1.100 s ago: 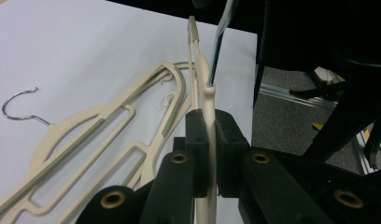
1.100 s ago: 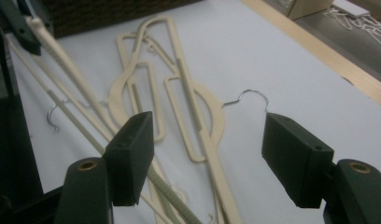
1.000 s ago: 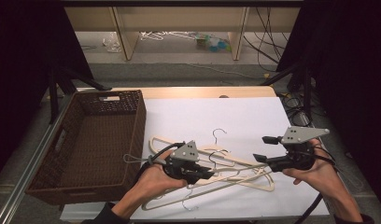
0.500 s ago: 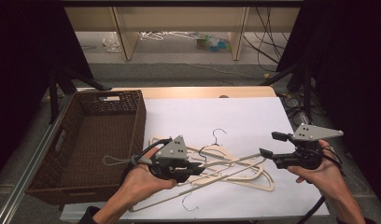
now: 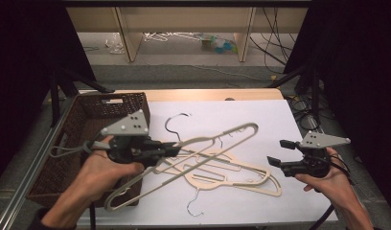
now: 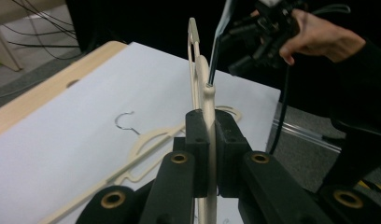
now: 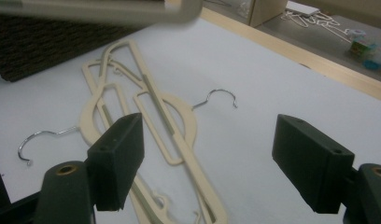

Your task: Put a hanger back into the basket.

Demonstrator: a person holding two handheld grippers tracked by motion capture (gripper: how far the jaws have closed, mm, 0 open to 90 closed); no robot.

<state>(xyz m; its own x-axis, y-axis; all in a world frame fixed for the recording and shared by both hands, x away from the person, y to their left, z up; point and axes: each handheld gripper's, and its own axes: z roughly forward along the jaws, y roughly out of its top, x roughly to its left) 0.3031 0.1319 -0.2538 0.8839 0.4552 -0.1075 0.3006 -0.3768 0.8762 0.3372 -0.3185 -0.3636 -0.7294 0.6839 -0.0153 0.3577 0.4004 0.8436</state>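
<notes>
Hanger (image 5: 203, 143): cream plastic, light, stiff, smooth and likely slippery; raised over the mat, clamped at its neck by the left gripper (image 5: 172, 149) at 9 o'clock. Right gripper (image 5: 279, 153), 3 o'clock: jaws apart, empty. Two hangers (image 5: 227, 172) are left flat at centre.

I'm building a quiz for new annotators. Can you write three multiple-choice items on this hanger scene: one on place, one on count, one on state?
1. Where is the basket?
A. At the table's left
B. At the table's right
C. On the floor

2. How many hangers lie on the white sheet?
A. None
B. Two
C. Five

3. What is the right gripper doing?
A. Shut on a hanger
B. Open, holding nothing
C. Shut on the basket

Answers:
1 A, the high view shows it left of the sheet.
2 B, two flat hangers cross there while the left gripper lifts a third.
3 B, its jaws stand apart.
</notes>
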